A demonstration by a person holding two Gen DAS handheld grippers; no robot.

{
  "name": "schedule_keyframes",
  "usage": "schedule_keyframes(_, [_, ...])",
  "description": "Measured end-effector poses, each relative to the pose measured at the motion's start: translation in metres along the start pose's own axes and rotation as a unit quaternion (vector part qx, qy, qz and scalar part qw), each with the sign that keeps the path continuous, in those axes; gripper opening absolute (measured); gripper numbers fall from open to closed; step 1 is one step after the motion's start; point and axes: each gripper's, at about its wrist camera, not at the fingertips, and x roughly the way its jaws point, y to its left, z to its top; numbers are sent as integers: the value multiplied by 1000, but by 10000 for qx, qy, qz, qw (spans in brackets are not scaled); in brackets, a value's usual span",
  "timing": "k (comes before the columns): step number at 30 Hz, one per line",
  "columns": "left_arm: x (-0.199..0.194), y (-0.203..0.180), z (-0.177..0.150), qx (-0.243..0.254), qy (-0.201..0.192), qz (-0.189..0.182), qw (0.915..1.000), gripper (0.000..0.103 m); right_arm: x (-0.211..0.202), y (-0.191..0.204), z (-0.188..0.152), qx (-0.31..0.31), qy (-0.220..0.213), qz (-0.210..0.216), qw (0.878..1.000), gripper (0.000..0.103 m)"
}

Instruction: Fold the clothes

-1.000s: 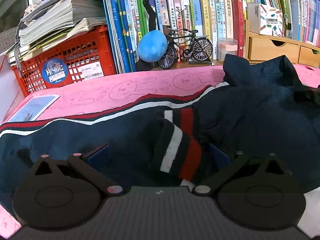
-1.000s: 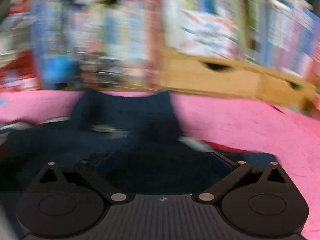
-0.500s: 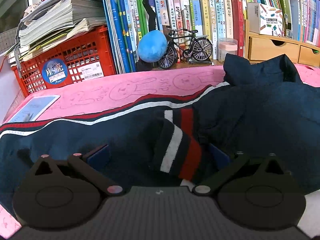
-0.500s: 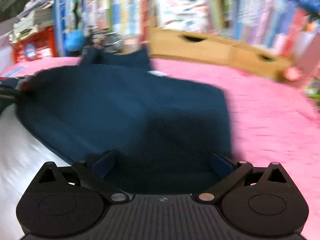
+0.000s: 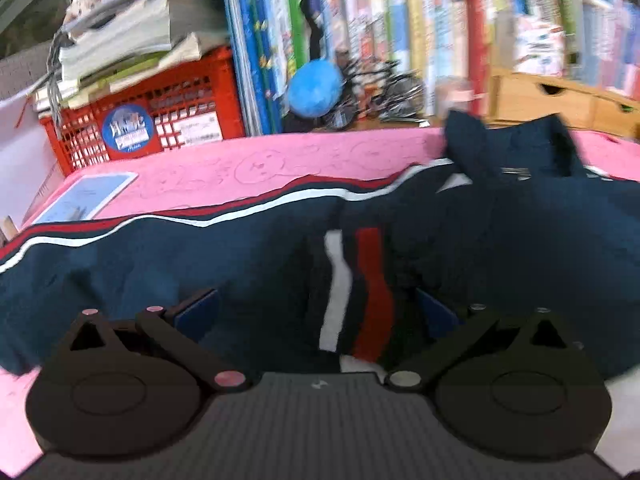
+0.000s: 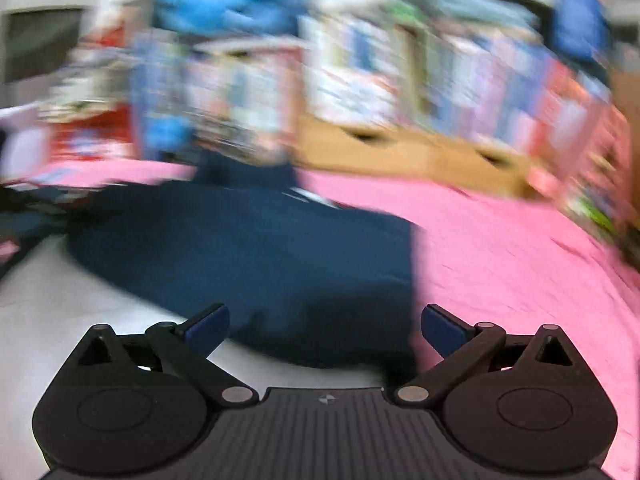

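Observation:
A navy garment (image 5: 500, 240) with red and white stripes lies spread on the pink mat (image 5: 280, 160). Its striped cuff (image 5: 352, 292) rests between the wide-apart fingers of my left gripper (image 5: 316, 312), which is open and low over the cloth. In the blurred right wrist view the same navy garment (image 6: 260, 256) lies with a straight right edge against the pink mat (image 6: 520, 264). My right gripper (image 6: 324, 326) is open just in front of the garment's near edge, with nothing clamped.
At the back stand a red crate (image 5: 152, 120) stacked with papers, a row of books (image 5: 400, 40), a blue ball (image 5: 314, 88), a toy bicycle and wooden drawers (image 5: 560, 100). A light blue card (image 5: 88, 196) lies on the mat at left. White surface (image 6: 80, 312) shows near the right gripper.
The right gripper has drawn back from the garment, whose right side now lies flat with a straight edge. The left gripper stays open over the cuff, with only a slight shift.

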Motion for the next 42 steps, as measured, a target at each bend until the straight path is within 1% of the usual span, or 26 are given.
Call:
schedule_keyframes(2, [-38,-5,-13,200,-178,-295,9992,103,-15,30,-7,-446,-271,694,9962,103])
schedule_keyframes(3, [-56,-8,-22,291,-217,-548,9978,103,-23,46,-12,-683,-401,1055,9913,103])
schedule_keyframes(5, [-90,-14,-40,466,-276,-1061,9929,103,-34,78,-24,-1258,-545,1658,9766,103])
schedule_keyframes(6, [-102,-17,-49,547,-232,-1348,9891,103,-39,93,-31,-1571,-557,1879,9679,103])
schedule_keyframes(8, [-121,-25,-68,753,-88,-1904,9788,103,-45,120,-46,-2218,-456,2135,9503,103])
schedule_keyframes(9, [-129,-29,-76,872,-16,-2138,9730,103,-47,130,-55,-2543,-345,2174,9417,103])
schedule_keyframes(10, [-134,-33,-84,1040,54,-2246,9689,103,-49,138,-63,-2861,-236,2164,9332,103])
schedule_keyframes(11, [-139,-38,-93,1219,119,-2324,9649,103,-51,141,-72,-3135,-158,2059,9269,103])
schedule_keyframes(12, [-140,-43,-101,1427,172,-2300,9625,103,-54,142,-81,-3370,-108,1906,9220,103])
schedule_keyframes(13, [-139,-46,-108,1605,232,-2209,9617,103,-57,139,-90,-3518,-68,1744,9197,103])
schedule_keyframes(15, [-132,-48,-119,1807,393,-1979,9626,103,-65,122,-105,-3634,-7,1398,9211,103])
schedule_keyframes(16, [-131,-41,-121,1691,399,-2021,9638,103,-70,113,-113,-3645,11,1221,9232,103])
schedule_keyframes(18, [-128,-29,-125,1465,410,-2076,9663,103,-81,91,-125,-3549,98,726,9320,103])
schedule_keyframes(20, [-128,-17,-126,1317,415,-1939,9713,103,-92,69,-136,-3426,207,214,9390,103])
schedule_keyframes(24, [-131,-8,-128,1114,475,-1744,9772,103,-113,43,-144,-2918,405,-321,9551,103])
schedule_keyframes(26, [-138,-13,-129,1041,525,-1573,9806,103,-118,36,-139,-2537,608,-464,9643,103])
schedule_keyframes(27, [-141,-16,-130,1018,541,-1500,9819,103,-122,34,-138,-2363,627,-527,9682,103])
schedule_keyframes(31, [-147,-23,-129,855,658,-1227,9866,103,-144,36,-128,-1722,247,-711,9822,103])
schedule_keyframes(33, [-149,-22,-128,708,701,-1207,9877,103,-153,37,-116,-1163,72,-753,9903,103])
schedule_keyframes(35, [-154,-23,-127,548,729,-1241,9881,103,-156,36,-101,-394,48,-701,9967,103])
schedule_keyframes(37, [-157,-26,-128,482,764,-1224,9884,103,-151,36,-83,414,253,-572,9972,103])
schedule_keyframes(38, [-159,-28,-129,460,783,-1203,9886,103,-145,36,-74,688,351,-501,9958,103])
schedule_keyframes(40, [-162,-31,-131,436,809,-1162,9890,103,-141,47,-65,938,462,-525,9931,103])
schedule_keyframes(42, [-165,-34,-133,422,821,-1132,9893,103,-137,63,-59,983,536,-682,9914,103])
